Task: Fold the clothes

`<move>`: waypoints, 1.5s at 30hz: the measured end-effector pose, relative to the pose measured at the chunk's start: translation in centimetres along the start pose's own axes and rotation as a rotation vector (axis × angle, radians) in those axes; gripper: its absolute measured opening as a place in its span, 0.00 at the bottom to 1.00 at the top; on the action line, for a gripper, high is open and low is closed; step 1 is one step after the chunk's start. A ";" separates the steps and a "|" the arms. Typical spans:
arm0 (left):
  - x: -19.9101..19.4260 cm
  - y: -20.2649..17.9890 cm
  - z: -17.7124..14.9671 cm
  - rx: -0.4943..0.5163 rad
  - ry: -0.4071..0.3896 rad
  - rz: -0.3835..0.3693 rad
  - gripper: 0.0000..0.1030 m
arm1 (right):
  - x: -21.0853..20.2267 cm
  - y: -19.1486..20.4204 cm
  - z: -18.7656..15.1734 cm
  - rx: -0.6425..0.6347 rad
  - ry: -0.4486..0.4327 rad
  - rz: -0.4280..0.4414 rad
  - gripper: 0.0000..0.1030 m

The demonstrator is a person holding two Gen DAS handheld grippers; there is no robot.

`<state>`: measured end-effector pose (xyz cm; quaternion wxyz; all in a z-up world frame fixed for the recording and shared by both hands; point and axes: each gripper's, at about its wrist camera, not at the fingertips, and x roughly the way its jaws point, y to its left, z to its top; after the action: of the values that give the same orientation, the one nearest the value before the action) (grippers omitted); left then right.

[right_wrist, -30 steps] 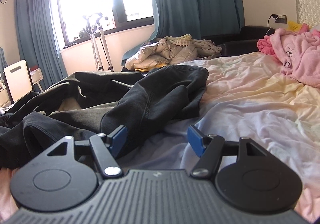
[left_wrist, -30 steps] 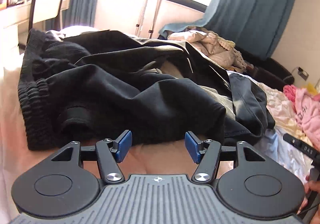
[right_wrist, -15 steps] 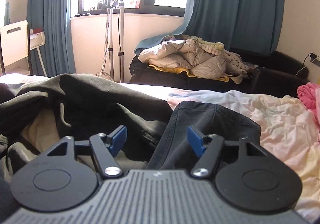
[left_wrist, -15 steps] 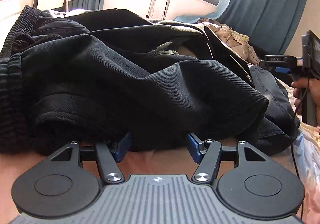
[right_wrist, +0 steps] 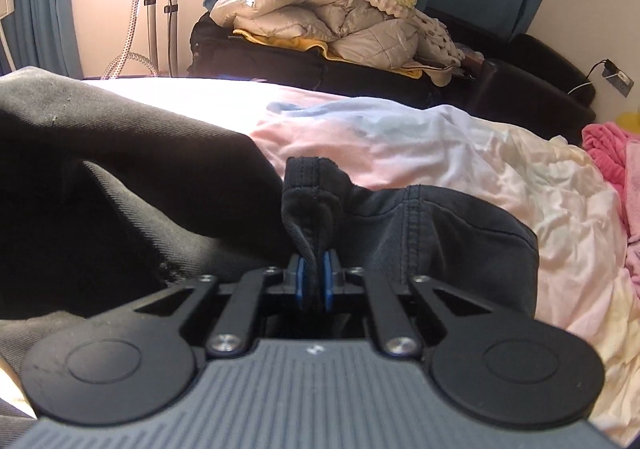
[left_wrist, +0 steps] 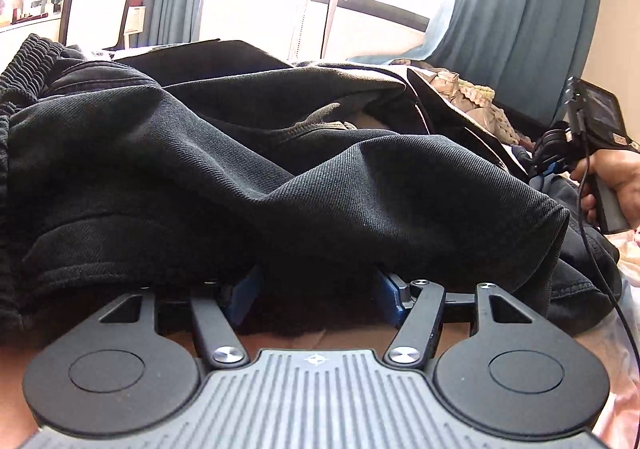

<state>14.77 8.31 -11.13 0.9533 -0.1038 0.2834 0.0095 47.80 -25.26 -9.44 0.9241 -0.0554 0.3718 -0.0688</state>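
Right claw (right_wrist: pixel 312 285) is closing, pads pinching the dark trousers' hem (right_wrist: pixel 312 201) on the bed (right_wrist: pixel 460 153). Left claw (left_wrist: pixel 316 297) gapes apart, fabric draped over it, ungripped. Trousers (left_wrist: pixel 240 169) lie crumpled; no fold made yet, all folding left.

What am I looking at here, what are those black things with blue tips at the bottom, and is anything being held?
Each picture comes from a camera on a handheld two-finger gripper; a person carries one in each hand. In the left view, the left gripper stands open, pushed under black trousers on the bed. The person's other hand shows at that picture's right edge. In the right view, the right gripper is closing its blue pads on a dark grey hem, which sits pinched between them. A pink garment lies at the far right.
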 end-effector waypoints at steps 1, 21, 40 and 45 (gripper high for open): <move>-0.1 0.1 0.1 -0.010 0.001 -0.004 0.64 | -1.6 -0.9 0.0 0.038 -0.027 0.001 0.08; -10.0 1.0 2.2 0.029 -0.094 -0.028 0.66 | -23.8 -25.0 -25.0 1.019 -0.263 0.024 0.06; -10.9 14.9 -0.2 -0.929 0.151 -0.204 0.78 | -20.4 -26.2 -32.1 1.241 -0.166 0.203 0.36; -7.2 15.5 -0.3 -1.004 0.167 -0.160 0.78 | -19.7 -25.8 -32.0 1.286 -0.174 0.261 0.59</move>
<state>7.39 23.73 -10.44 0.7578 -0.5706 0.3102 0.0634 9.28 -48.94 -15.05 0.8004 0.5476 0.1842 -0.1598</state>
